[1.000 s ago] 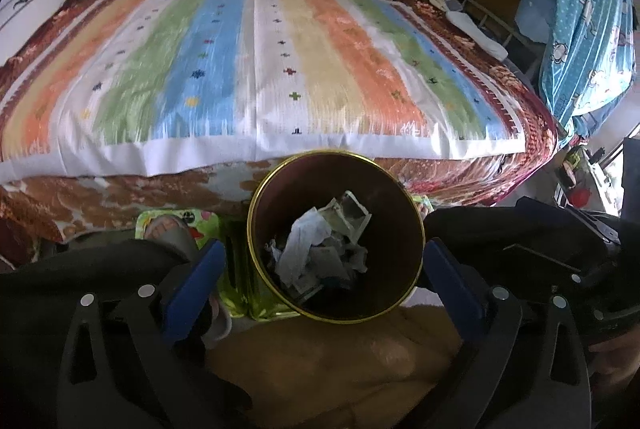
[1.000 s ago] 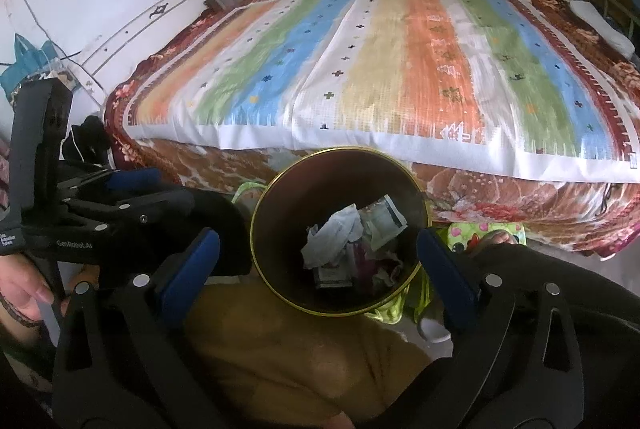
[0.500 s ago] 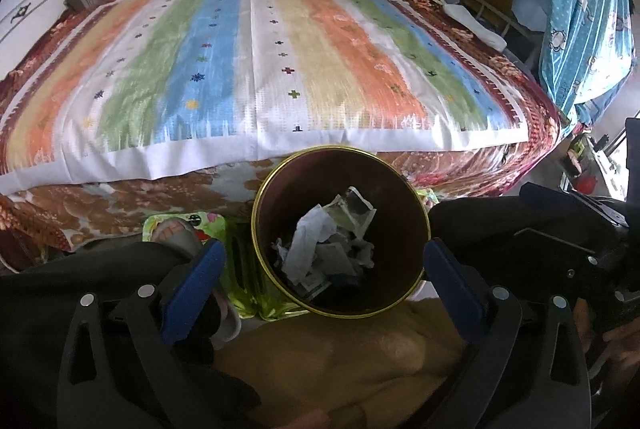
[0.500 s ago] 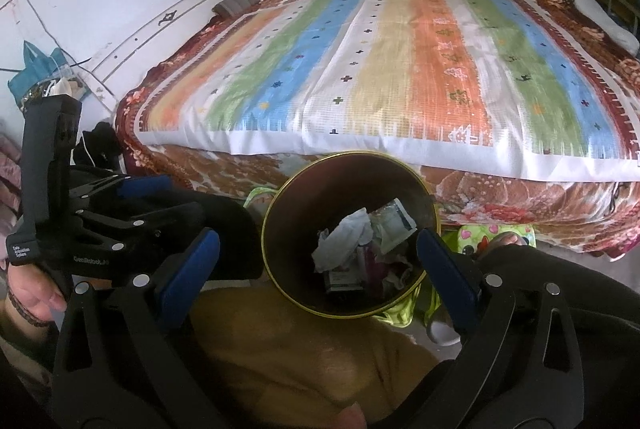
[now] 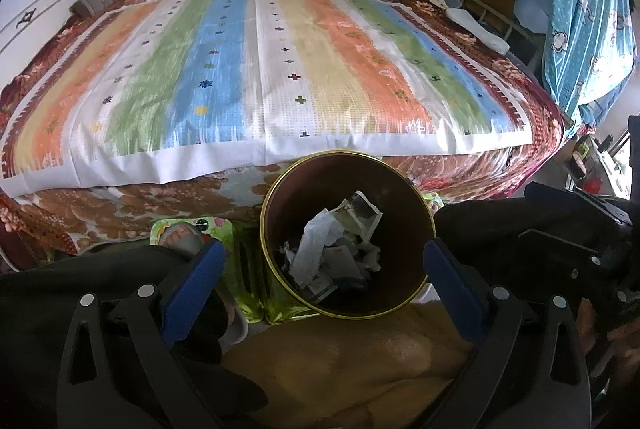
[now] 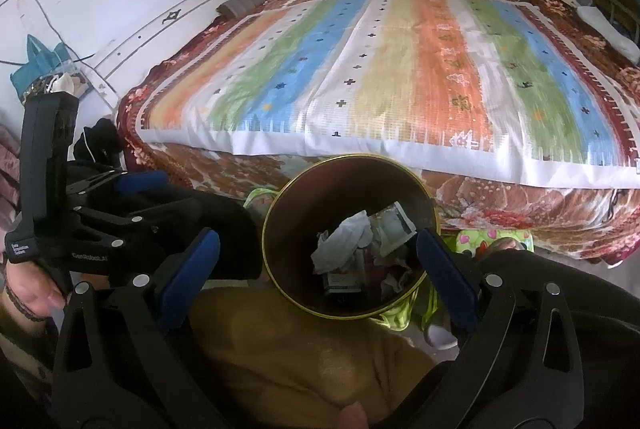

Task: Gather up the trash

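Your left gripper (image 5: 324,277) and right gripper (image 6: 318,269) both hang with jaws spread wide, holding nothing, above the gold-rimmed waste bin (image 5: 400,197). The crumpled paper trash (image 5: 320,249) lies inside the bin, which stands on the floor just beside the bed with the striped blanket (image 5: 256,69).

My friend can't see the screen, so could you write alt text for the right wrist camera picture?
A round brown bin with a gold rim sits between the open blue-tipped right tool, holding crumpled paper trash. Behind it lies a bed with a striped rainbow cover. At the left edge, a hand holds the left tool.
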Demonstrator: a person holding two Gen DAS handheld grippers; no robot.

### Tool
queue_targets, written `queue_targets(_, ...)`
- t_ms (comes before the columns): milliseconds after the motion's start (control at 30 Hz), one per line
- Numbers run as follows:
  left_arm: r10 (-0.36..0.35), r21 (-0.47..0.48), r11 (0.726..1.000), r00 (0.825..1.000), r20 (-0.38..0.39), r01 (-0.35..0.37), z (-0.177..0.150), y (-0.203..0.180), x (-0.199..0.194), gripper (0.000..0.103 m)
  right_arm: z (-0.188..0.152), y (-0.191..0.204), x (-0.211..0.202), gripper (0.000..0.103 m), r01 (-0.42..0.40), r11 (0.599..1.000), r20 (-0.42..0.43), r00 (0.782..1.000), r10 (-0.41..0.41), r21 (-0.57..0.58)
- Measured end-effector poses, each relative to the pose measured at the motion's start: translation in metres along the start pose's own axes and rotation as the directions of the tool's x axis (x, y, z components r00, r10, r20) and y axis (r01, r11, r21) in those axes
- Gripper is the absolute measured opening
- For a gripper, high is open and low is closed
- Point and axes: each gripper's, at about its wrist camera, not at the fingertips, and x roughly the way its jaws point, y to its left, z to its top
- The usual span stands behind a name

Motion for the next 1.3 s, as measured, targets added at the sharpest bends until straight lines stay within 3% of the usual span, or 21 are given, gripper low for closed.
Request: queue_targets(1300, 0.014, -0.007, 1.000, 1.000, -0.008, -0.014, 0.0006, 0.0036, 0.0012, 0.097, -0.0048, 0.0058, -0.0011, 0.094, -0.052, 0.998, 0.001, 0.999, 0.052, -0.020)
